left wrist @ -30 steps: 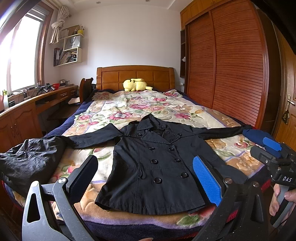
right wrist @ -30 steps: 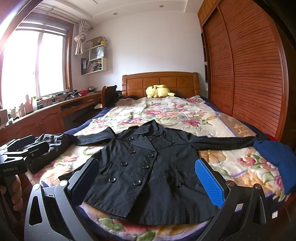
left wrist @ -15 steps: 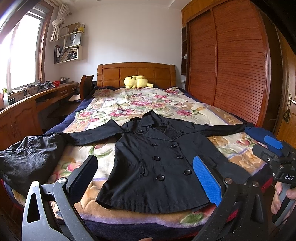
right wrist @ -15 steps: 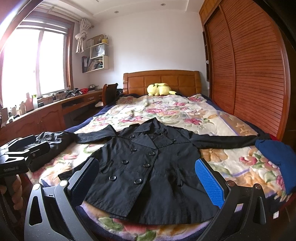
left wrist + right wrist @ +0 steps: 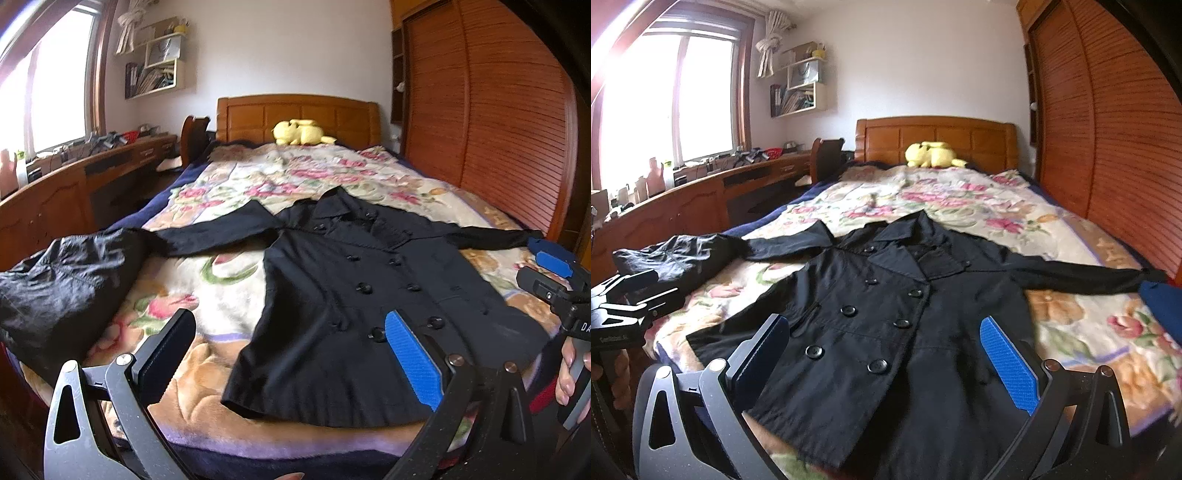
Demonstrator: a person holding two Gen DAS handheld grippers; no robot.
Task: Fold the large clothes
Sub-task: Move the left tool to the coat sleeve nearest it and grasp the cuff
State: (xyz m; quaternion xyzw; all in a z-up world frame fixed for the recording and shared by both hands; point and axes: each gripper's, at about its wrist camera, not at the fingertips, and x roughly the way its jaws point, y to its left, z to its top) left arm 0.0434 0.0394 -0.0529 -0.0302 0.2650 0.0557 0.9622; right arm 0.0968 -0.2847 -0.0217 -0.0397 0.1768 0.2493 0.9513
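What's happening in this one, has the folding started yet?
Not yet. A person holds a gripper in each hand at the foot of the bed. A black coat lies spread flat on the flowered blanket, buttoned, sleeves stretched out to both sides. The left gripper and right gripper are open and hold nothing.

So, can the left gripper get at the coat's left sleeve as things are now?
Probably yes. The left gripper is open and empty, and the sleeve lies flat on the bed, uncovered. Only the crumpled black garment sits near its cuff.
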